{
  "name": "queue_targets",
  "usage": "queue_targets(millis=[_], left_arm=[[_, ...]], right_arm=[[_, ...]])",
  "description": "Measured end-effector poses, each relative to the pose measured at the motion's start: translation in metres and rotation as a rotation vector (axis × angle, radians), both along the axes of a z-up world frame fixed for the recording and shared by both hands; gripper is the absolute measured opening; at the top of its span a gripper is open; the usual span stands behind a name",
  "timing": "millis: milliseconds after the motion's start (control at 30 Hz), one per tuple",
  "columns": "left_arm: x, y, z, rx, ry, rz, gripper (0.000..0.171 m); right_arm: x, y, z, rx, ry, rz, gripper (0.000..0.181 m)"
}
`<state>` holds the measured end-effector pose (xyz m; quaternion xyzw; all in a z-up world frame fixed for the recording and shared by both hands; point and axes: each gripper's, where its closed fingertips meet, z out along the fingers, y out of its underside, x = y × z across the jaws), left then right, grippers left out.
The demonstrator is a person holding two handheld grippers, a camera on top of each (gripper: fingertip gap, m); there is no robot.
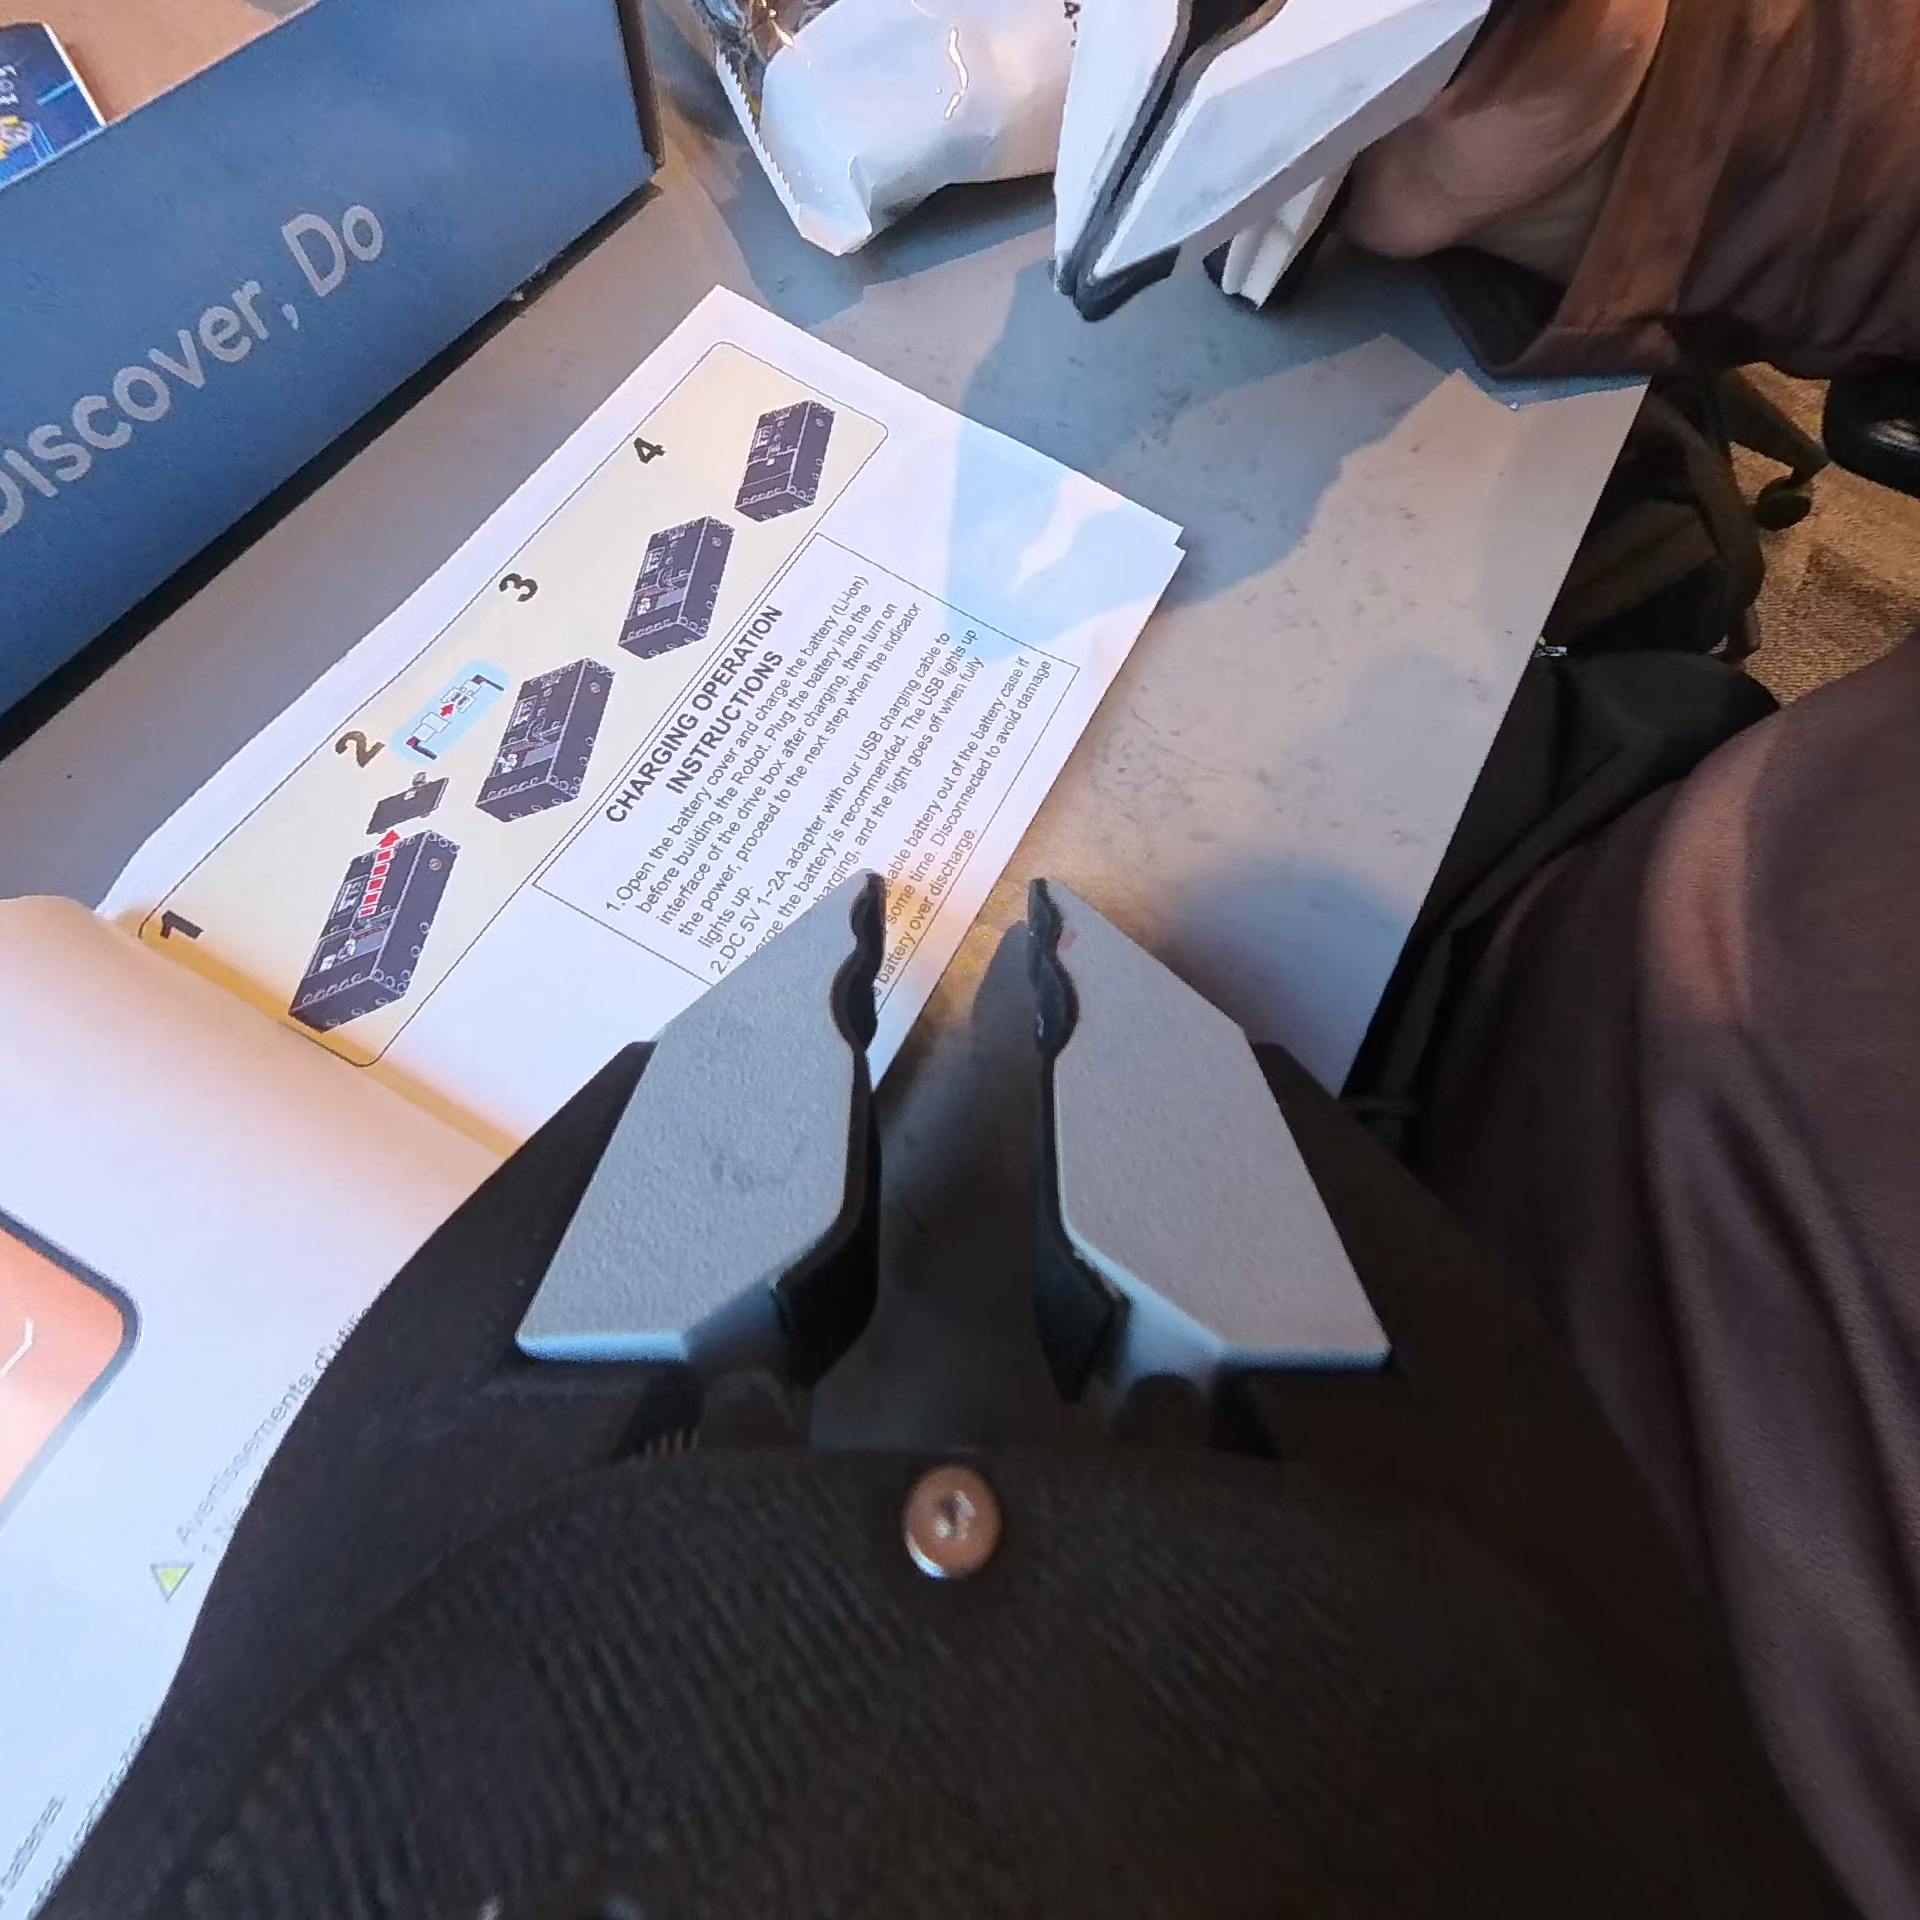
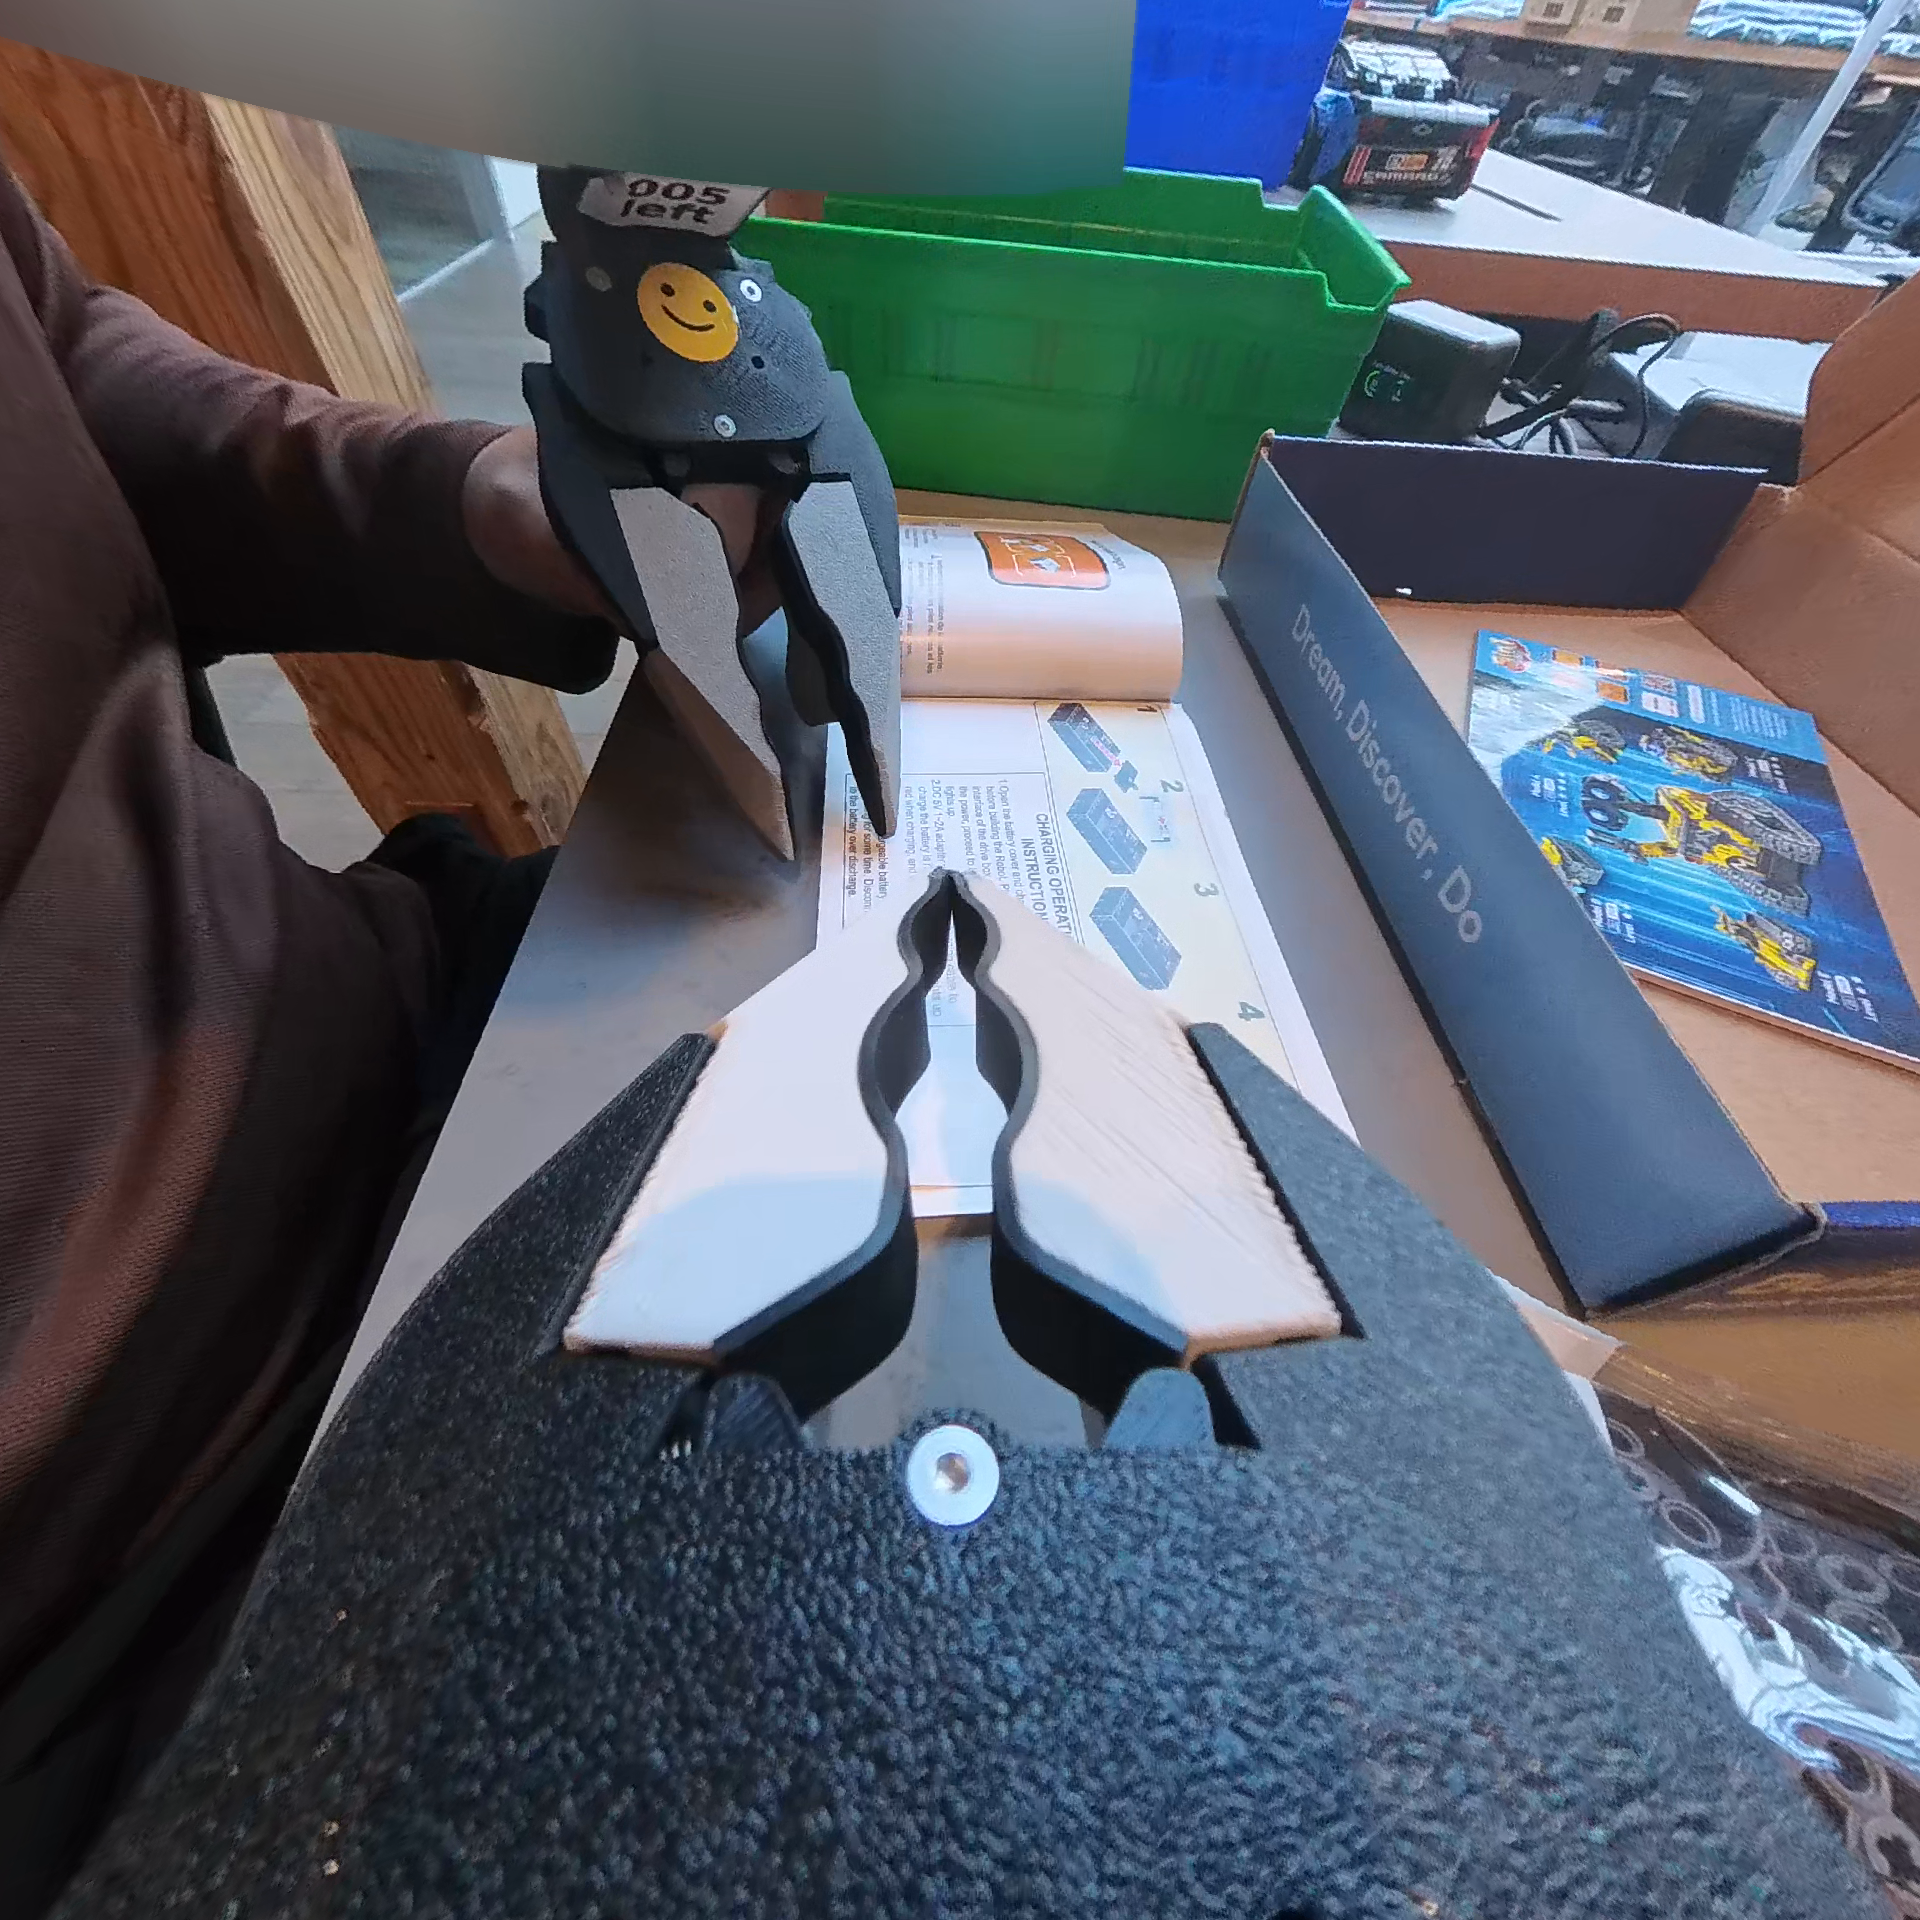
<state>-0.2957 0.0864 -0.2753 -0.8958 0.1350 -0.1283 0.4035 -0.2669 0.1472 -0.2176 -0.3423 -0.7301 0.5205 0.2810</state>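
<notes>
An open instruction booklet (image 1: 675, 675) lies flat on the grey table (image 1: 1351, 644); it also shows in the right wrist view (image 2: 1143, 831). My left gripper (image 1: 956, 909) is open and empty, its grey fingers hovering just over the booklet's near edge, by the text block. In the right wrist view the left gripper (image 2: 836, 831) points down at the page, held by a hand. My right gripper (image 2: 948, 885) is shut, tips touching, with nothing seen between them, just above the same page. In the left wrist view the right gripper (image 1: 1091, 286) sits beyond the booklet's far corner.
A dark blue box flap (image 1: 260, 312) stands along the booklet; it also shows in the right wrist view (image 2: 1455, 883), with a colourful leaflet (image 2: 1683, 831) inside the box. A foil pouch (image 1: 904, 114) lies behind. A green bin (image 2: 1091, 343) and a wooden post (image 2: 312, 416) stand beyond. The table edge (image 1: 1496, 727) is close. One gripper's finger ends stand about 10 centimetres off the other's. The left gripper is farther from the foil pouch (image 1: 904, 114), some 20 centimetres, than the right, some 11 centimetres.
</notes>
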Motion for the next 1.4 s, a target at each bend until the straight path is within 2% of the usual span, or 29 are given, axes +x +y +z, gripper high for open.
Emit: queue_targets(millis=[233, 367, 433, 533, 567, 667, 767, 867, 1000, 1100, 1233, 1400], left_arm=[[-0.005, 0.004, 0.006, 0.046, 0.020, 0.030, 0.023], [-0.016, 0.002, 0.015, 0.118, 0.071, 0.121, 0.023], [-0.019, -0.008, 0.018, 0.127, 0.070, 0.163, 0.023], [-0.034, -0.031, 0.002, 0.035, 0.079, 0.251, 0.035], [-0.041, -0.036, -0.001, 0.025, 0.084, 0.286, 0.032], [-0.053, -0.050, 0.010, 0.042, 0.082, 0.350, 0.034], [-0.072, -0.060, 0.026, 0.071, 0.159, 0.406, 0.036], [-0.093, -0.068, 0.031, 0.051, 0.190, 0.484, 0.039], [-0.121, -0.081, 0.020, -0.048, 0.132, 0.638, 0.049], [-0.123, -0.093, 0.012, -0.079, -0.053, 0.736, 0.048], [-0.104, -0.096, 0.025, -0.010, -0.335, 0.722, 0.056], [-0.085, -0.099, 0.024, -0.033, -0.520, 0.710, 0.066]], right_arm=[[-0.002, 0.007, -0.001, 0.025, 0.007, -0.046, 0.000], [-0.003, 0.006, -0.008, 0.087, -0.013, -0.061, 0.000], [-0.004, 0.005, -0.012, 0.110, -0.026, -0.059, 0.000], [-0.006, 0.008, -0.012, 0.131, -0.004, -0.091, 0.000], [-0.007, 0.009, -0.012, 0.133, -0.003, -0.099, 0.000], [-0.010, 0.014, -0.011, 0.137, 0.004, -0.129, 0.000], [-0.011, 0.017, -0.008, 0.125, 0.016, -0.149, 0.000], [-0.012, 0.020, -0.007, 0.109, 0.016, -0.163, 0.000], [-0.012, 0.021, -0.006, 0.100, 0.014, -0.169, 0.000], [-0.012, 0.021, -0.007, 0.115, 0.020, -0.174, 0.000], [-0.013, 0.021, -0.009, 0.133, 0.012, -0.178, 0.000], [-0.013, 0.020, -0.011, 0.149, 0.010, -0.177, 0.000]])
